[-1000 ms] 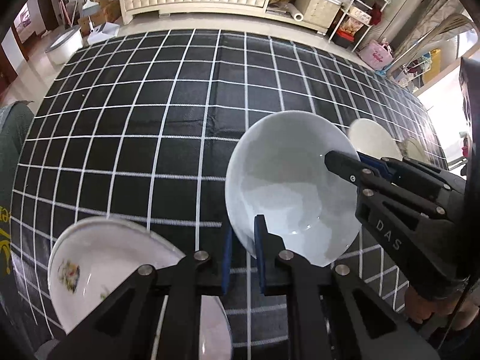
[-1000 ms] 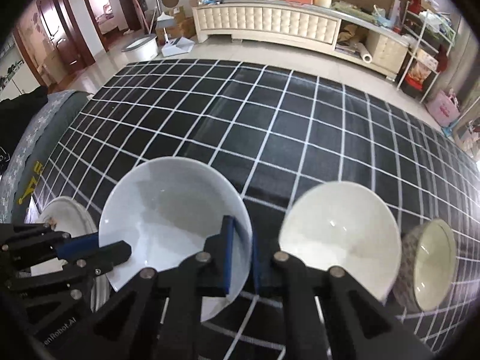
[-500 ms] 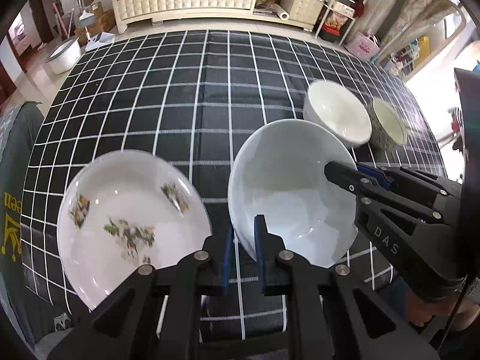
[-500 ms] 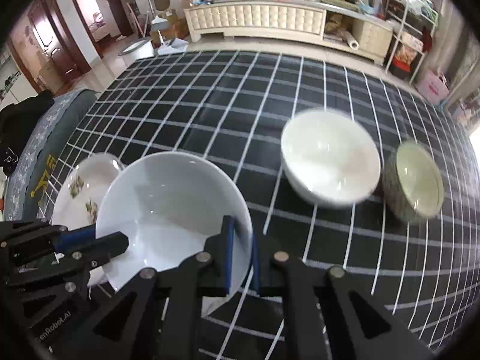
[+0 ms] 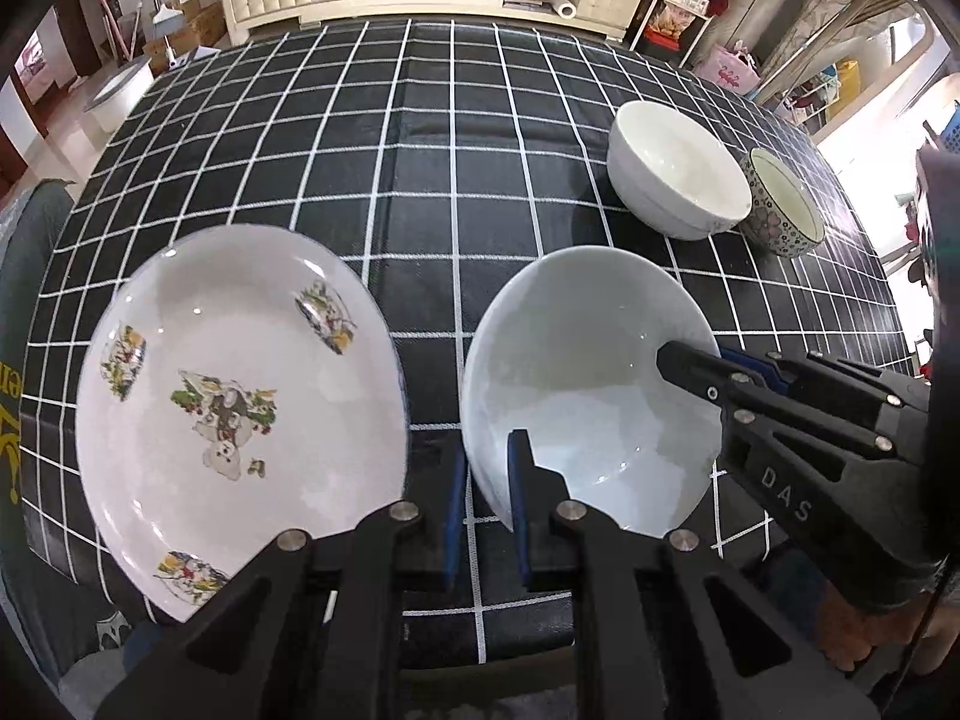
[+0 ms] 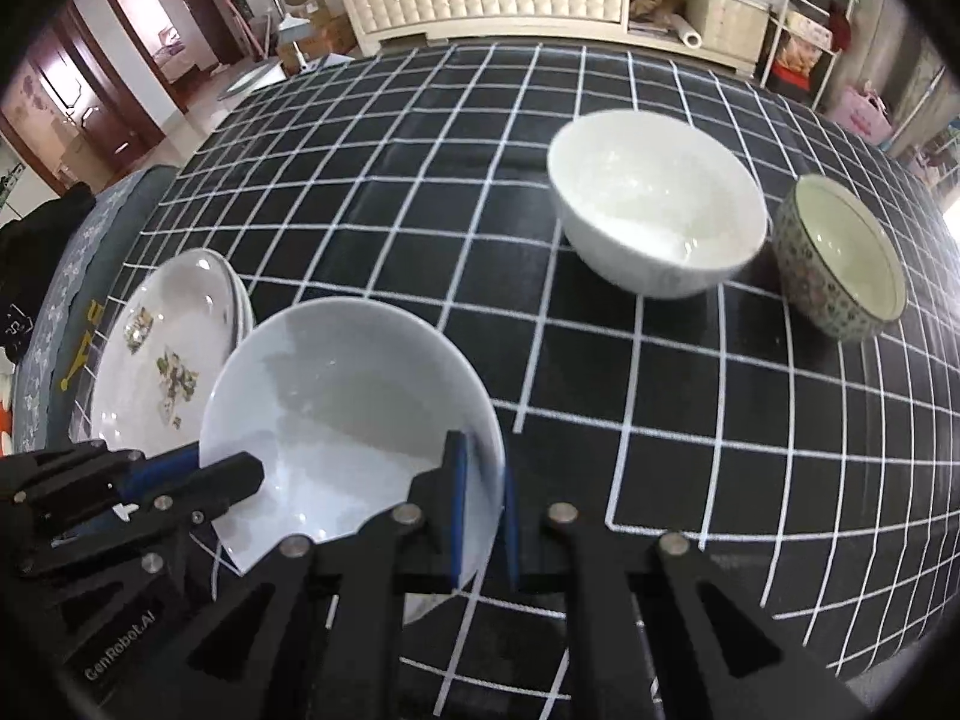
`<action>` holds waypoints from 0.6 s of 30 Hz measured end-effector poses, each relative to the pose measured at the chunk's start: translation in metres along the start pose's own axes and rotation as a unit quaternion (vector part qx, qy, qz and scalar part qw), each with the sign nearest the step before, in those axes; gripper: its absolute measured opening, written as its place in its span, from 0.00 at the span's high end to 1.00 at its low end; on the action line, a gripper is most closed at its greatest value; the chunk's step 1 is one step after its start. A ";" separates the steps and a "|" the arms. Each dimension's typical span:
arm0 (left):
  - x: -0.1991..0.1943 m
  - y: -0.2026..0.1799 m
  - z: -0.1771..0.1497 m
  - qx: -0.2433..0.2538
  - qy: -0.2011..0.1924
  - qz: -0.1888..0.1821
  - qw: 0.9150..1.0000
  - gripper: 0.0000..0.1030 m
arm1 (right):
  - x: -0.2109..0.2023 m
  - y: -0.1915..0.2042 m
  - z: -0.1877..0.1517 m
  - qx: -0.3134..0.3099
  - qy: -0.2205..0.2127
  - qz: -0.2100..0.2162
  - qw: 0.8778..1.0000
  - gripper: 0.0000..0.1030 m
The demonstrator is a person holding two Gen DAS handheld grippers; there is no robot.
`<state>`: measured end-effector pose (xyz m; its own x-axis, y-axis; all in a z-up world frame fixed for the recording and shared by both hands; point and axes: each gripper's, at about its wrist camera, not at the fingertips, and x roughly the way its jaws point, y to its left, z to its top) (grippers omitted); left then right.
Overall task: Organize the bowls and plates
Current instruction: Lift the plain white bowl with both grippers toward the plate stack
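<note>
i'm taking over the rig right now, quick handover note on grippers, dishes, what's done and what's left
Left gripper: shut on the near rim of the plain white shallow bowl.
Right gripper: shut on the opposite rim of that bowl; both carry it above the black checked tablecloth.
Flower-printed white plates: stacked at the left edge.
Deep white bowl and floral-patterned small bowl: side by side, far right.
Done: plates stacked.
Left: set the held bowl down, probably with the other bowls.
</note>
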<state>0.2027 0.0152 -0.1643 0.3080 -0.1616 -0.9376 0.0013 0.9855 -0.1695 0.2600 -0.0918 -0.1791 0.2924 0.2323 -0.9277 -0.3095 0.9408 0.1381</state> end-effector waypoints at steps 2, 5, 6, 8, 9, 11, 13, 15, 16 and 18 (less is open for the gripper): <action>0.002 -0.001 -0.002 -0.002 0.001 -0.002 1.000 0.89 | 0.004 -0.003 -0.002 0.003 0.008 -0.001 1.000 0.86; 0.007 0.000 -0.004 -0.004 0.006 -0.005 1.000 0.89 | 0.007 -0.005 -0.005 0.006 0.013 0.002 1.000 0.86; 0.007 0.000 -0.004 -0.001 0.001 -0.001 1.000 0.90 | 0.007 -0.006 -0.005 0.004 0.009 0.002 1.000 0.86; 0.008 0.000 -0.002 -0.003 0.005 0.000 1.000 0.90 | 0.006 -0.003 -0.007 0.003 0.010 0.001 1.000 0.86; 0.009 0.000 -0.002 -0.003 0.005 -0.001 1.000 0.90 | 0.006 -0.003 -0.007 0.004 0.012 0.000 1.000 0.86; 0.009 0.000 -0.002 0.000 0.002 0.002 1.000 0.90 | 0.005 0.000 -0.008 -0.009 0.012 -0.016 1.000 0.86; 0.010 0.000 -0.003 0.000 -0.002 0.009 1.000 0.90 | 0.002 0.004 -0.007 -0.024 0.004 -0.032 0.999 0.85; 0.006 0.000 -0.005 0.002 -0.011 0.015 1.000 0.90 | -0.001 0.002 -0.008 -0.016 0.003 -0.035 0.999 0.83; 0.004 0.001 -0.005 0.004 -0.015 0.017 1.000 0.90 | -0.003 0.000 -0.008 -0.011 0.000 -0.036 0.999 0.81; -0.006 0.002 -0.005 0.003 -0.030 0.020 0.999 0.90 | -0.009 -0.003 -0.009 -0.007 -0.008 -0.044 0.999 0.74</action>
<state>0.1962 0.0180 -0.1605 0.3640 -0.1189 -0.9238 -0.0056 0.9915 -0.1299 0.2503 -0.0987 -0.1743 0.3331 0.1535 -0.9303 -0.2952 0.9540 0.0518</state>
